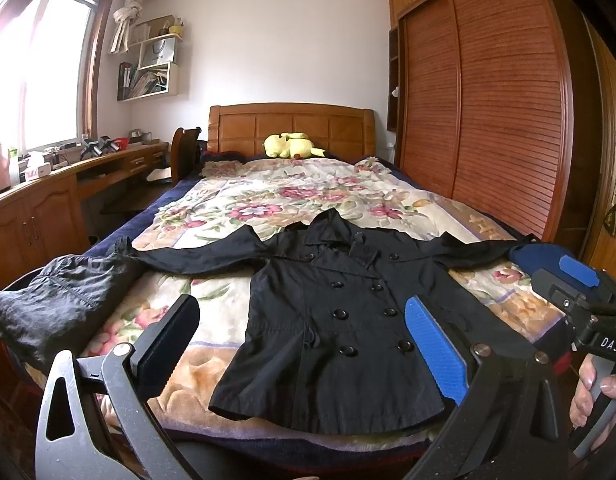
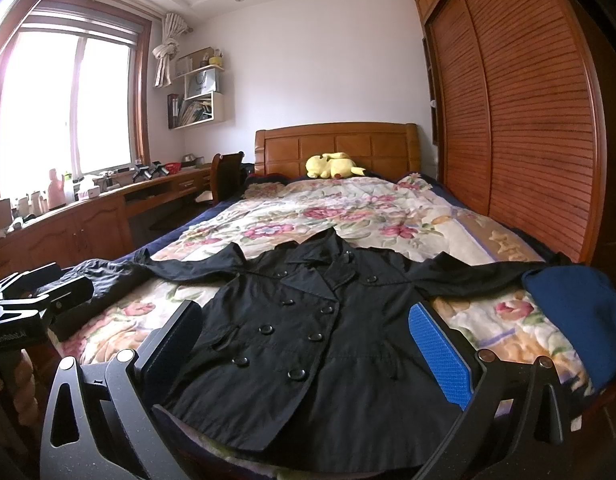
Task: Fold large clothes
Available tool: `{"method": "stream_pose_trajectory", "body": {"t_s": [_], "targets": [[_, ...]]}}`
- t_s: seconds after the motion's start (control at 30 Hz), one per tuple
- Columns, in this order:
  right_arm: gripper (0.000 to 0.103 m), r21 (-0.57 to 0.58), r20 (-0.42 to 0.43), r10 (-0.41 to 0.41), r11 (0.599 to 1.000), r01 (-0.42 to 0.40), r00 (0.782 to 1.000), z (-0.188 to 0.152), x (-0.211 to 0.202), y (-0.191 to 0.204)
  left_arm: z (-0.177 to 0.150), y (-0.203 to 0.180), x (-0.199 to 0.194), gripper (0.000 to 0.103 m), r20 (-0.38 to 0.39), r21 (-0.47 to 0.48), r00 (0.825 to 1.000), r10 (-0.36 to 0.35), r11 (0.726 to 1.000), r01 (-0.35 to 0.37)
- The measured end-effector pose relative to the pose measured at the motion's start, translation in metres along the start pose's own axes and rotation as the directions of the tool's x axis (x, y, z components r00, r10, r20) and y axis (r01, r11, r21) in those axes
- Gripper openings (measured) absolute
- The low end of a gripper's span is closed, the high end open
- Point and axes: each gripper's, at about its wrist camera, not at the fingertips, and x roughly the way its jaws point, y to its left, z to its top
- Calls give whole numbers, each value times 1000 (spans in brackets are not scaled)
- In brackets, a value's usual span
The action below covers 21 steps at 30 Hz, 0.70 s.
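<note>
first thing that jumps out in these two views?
The black double-breasted coat spread flat, sleeves out, buttons up, across the near end of the floral blanket. Both the left claw and right claw hang open above its hem, gripping nothing. Beyond it, a yellow plush toy lies against the wooden headboard.
</note>
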Motion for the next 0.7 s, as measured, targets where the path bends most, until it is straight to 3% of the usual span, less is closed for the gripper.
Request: {"method": "stream_pose_trajectory", "body": {"t_s": [0.37, 0.7], "targets": [[102, -13, -35, 16, 1000, -17, 999, -4, 20, 3, -19, 11, 27, 103, -38, -5, 999, 28, 1000, -29], [102, -42, -110, 55, 997, -60, 992, -11, 72, 11, -39, 48, 64, 103, -93, -27, 994, 60, 998, -63]]}}
